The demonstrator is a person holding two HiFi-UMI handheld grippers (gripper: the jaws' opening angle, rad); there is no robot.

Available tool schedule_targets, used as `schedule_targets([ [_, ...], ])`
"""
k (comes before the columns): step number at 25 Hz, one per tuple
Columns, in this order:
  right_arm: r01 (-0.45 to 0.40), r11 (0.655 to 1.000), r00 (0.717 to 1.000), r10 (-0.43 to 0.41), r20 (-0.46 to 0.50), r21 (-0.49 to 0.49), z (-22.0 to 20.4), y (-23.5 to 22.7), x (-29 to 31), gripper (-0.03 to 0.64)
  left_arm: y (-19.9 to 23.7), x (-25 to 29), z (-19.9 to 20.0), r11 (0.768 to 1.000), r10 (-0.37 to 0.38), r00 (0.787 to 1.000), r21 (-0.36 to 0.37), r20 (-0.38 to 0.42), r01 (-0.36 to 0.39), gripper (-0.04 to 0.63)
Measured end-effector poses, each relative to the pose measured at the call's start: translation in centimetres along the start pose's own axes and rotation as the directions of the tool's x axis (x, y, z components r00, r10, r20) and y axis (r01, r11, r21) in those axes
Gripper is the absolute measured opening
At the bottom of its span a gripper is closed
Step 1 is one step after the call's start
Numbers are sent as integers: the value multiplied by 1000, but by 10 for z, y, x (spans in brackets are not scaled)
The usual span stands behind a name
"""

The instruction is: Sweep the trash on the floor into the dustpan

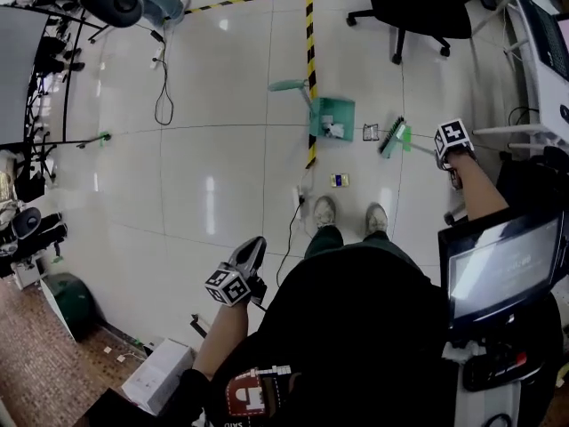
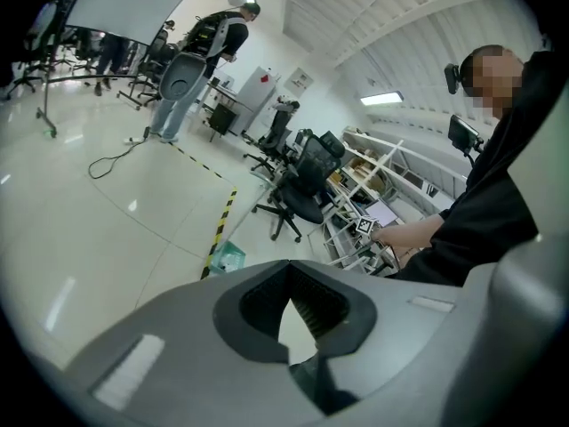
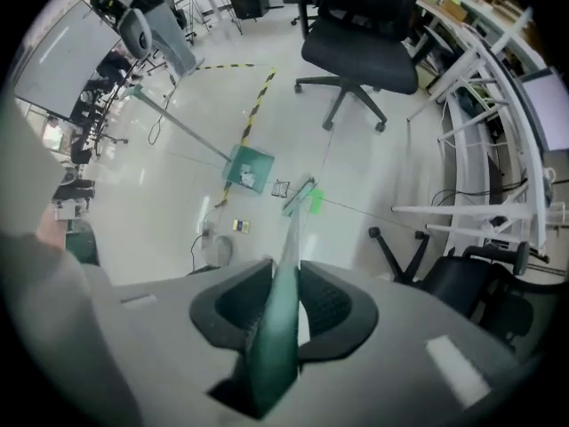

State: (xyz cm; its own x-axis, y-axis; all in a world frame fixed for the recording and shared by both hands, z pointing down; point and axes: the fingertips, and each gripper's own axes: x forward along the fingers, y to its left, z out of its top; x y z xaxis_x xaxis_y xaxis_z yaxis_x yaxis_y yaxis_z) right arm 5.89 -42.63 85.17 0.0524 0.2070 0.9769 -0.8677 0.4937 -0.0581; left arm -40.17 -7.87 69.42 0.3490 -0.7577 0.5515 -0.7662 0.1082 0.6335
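A green dustpan (image 1: 332, 118) stands on the white floor by the striped tape, its long handle (image 1: 286, 85) leaning up-left; a white scrap (image 1: 333, 130) lies inside it. The green broom head (image 1: 394, 137) rests just right of it, next to a small wrapper (image 1: 371, 132). A blue-yellow scrap (image 1: 339, 180) lies nearer my shoes. My right gripper (image 1: 452, 145) is shut on the broom handle (image 3: 283, 274), which runs down to the broom head (image 3: 302, 196) beside the dustpan (image 3: 249, 169). My left gripper (image 1: 256, 245) hangs at my left side, shut and empty (image 2: 286, 267).
Yellow-black tape (image 1: 310, 52) runs up the floor past the dustpan. A black office chair (image 1: 418, 7) stands behind it. Desks and a monitor (image 1: 502, 269) crowd the right. A cable (image 1: 164, 96) loops at left; a white box (image 1: 158, 374) and green bin (image 1: 67, 305) sit at lower left.
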Motion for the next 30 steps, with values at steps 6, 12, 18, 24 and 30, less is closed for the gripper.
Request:
schedule_targets([
  [6,42,995,995,-50,-82,-93,64,61,16,91,52,-46,-24,990,86,996,-113,23,-83,0],
  [12,57,981,990,-80,-118,-188,114,103,31,91,75,-63,-41,976,126,992,-181,26,-119,0],
  [18,-30,968,999,25,-21,-251,143,131,1,91,83,-63,-38,971,127,992,-208,23,-120,0],
  [24,20,977,1000,-20,5,-210,92,84,-41,91,88,-48,-31,985,70,997,-159,30,-65,0],
  [30,-52,998,999,52,13,-26,-28,60,-67,91,77,-23,5,996,-37,999,-75,11,38,0],
])
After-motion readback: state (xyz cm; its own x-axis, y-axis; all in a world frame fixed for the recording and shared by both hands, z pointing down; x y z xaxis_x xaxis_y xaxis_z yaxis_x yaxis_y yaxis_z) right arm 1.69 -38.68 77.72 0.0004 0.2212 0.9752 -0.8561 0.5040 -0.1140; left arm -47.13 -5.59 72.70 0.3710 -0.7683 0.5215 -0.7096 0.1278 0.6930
